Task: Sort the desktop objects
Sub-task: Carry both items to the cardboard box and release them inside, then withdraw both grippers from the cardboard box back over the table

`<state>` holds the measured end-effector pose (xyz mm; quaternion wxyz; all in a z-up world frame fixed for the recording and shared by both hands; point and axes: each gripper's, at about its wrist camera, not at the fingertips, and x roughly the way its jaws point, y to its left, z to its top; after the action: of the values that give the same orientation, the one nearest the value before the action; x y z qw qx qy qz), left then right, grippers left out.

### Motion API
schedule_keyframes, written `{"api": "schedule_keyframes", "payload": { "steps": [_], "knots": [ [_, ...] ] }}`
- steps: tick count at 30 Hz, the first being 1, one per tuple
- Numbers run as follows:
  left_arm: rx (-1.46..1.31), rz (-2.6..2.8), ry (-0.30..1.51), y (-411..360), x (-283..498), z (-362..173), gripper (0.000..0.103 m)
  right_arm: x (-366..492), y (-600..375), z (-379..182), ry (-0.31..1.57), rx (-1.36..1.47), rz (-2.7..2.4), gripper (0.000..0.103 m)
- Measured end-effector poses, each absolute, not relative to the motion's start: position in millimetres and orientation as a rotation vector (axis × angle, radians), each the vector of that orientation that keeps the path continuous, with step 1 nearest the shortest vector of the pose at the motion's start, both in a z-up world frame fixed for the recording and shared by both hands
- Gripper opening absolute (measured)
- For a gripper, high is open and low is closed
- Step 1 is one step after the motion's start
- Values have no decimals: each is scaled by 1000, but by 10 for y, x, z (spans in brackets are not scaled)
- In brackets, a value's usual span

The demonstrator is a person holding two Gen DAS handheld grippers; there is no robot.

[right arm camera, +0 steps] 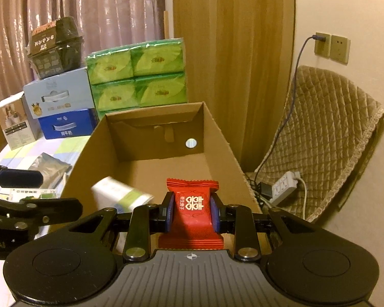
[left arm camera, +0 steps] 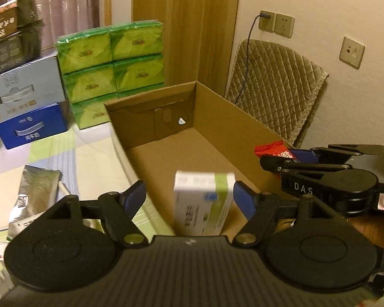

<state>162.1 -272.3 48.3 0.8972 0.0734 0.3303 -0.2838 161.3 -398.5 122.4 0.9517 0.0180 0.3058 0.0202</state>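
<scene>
My left gripper (left arm camera: 189, 195) is open over the near end of the open cardboard box (left arm camera: 230, 112). A white and green medicine box (left arm camera: 203, 202) sits between its fingers without touching them, blurred, inside the cardboard box. It also shows blurred in the right wrist view (right arm camera: 123, 195). My right gripper (right arm camera: 192, 211) is shut on a red candy packet (right arm camera: 192, 204) with white characters, held above the near edge of the cardboard box (right arm camera: 217, 133). The right gripper (left arm camera: 266, 162) and the red packet (left arm camera: 274, 149) show at the right of the left wrist view.
A silver foil pouch (left arm camera: 35, 194) lies on the checked tablecloth left of the box. Green tissue packs (left arm camera: 110, 66), blue and pale cartons (left arm camera: 30, 125) and a dark box (left arm camera: 10, 41) stand behind. A quilted chair (right arm camera: 327, 138) and power strip (right arm camera: 284, 186) are at right.
</scene>
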Motion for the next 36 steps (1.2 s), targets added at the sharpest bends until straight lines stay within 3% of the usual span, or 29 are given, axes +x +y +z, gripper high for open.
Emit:
{"api": "schedule_keyframes", "payload": {
  "steps": [2,5,6,28,32,36],
  "knots": [
    [146,-582,678,-2673,1601,503,72,1617,-3964,1244,612,41,50,28],
    [146,-574,673,-2600,1567,524,73,1606,-3932,1280,598,42,58,54],
    [148,-572,670,-2577,1553,528,74,1598,-3920,1294,595,39,60,56],
    [112,-474,630,-1729,1209,743,84,1197,-3429,1773,528,-14,117,60],
    [120,-436,631,-1432,1133,768,85,1096,-3263,1899,510,-10,154,63],
    [119,-379,628,-1078,1048,802,93,989,-3048,1993,487,-16,197,72]
  ]
}}
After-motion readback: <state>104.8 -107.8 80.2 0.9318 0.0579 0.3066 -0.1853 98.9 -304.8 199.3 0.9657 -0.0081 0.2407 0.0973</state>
